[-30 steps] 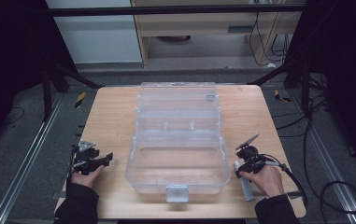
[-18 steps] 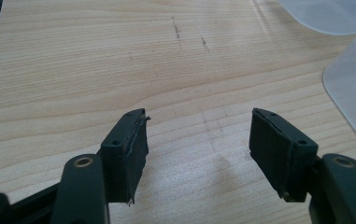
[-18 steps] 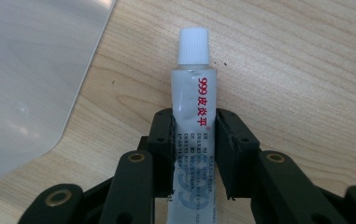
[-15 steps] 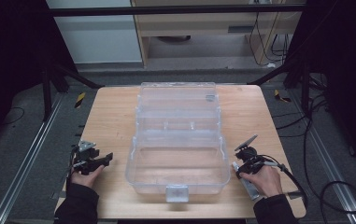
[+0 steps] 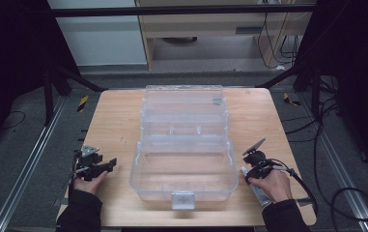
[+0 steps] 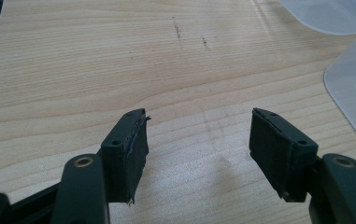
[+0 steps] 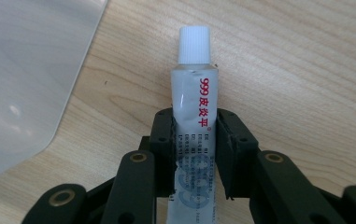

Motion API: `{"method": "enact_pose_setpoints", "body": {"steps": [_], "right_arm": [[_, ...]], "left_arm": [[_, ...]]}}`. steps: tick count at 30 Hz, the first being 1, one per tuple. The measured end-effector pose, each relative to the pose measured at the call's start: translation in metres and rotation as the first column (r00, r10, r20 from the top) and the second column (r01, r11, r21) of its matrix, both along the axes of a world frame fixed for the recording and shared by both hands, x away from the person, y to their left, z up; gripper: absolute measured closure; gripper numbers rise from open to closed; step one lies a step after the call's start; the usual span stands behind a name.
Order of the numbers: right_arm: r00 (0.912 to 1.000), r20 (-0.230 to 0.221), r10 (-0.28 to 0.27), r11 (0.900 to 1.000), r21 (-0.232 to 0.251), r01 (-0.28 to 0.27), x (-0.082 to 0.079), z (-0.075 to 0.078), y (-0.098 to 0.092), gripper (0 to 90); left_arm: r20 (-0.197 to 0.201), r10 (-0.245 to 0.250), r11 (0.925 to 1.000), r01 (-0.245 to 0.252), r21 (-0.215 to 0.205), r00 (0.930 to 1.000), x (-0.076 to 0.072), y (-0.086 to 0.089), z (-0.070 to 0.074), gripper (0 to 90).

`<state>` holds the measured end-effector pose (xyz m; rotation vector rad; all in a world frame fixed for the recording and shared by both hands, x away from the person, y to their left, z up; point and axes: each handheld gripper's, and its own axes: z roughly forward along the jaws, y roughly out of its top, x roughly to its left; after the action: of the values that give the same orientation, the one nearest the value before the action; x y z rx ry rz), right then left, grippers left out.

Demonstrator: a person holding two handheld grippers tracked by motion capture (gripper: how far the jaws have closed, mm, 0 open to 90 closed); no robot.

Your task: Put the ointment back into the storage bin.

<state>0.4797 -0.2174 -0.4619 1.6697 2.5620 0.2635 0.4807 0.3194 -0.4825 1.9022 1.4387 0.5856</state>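
Clamping a white ointment tube between its jaws, our right gripper sits low over the tabletop, tube cap pointing away, red lettering up. Just beside it to our left we see the clear plastic box, lid thrown back, its latch at the near edge. On the box's far side our left gripper rests with jaws spread wide, nothing between them, bare scuffed wood ahead. Beyond the tabletop, cables trail over grey floor.
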Motion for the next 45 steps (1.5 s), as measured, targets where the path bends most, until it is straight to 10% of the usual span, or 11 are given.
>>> {"method": "enact_pose_setpoints", "body": {"steps": [23,45], "right_arm": [[0.9767,0.215,0.007,0.992,0.118,-0.033,-0.003,0.053,-0.019,69.9],[0.9203,0.371,0.124,0.969,0.153,-0.192,-0.01,0.105,-0.017,69.9]], "left_arm": [[-0.002,-0.002,1.0,0.002,0.001,1.0,0.0,0.0,0.0,36.9],[-0.001,-0.007,1.0,0.007,0.0,1.0,0.0,-0.001,0.0,36.9]]}}
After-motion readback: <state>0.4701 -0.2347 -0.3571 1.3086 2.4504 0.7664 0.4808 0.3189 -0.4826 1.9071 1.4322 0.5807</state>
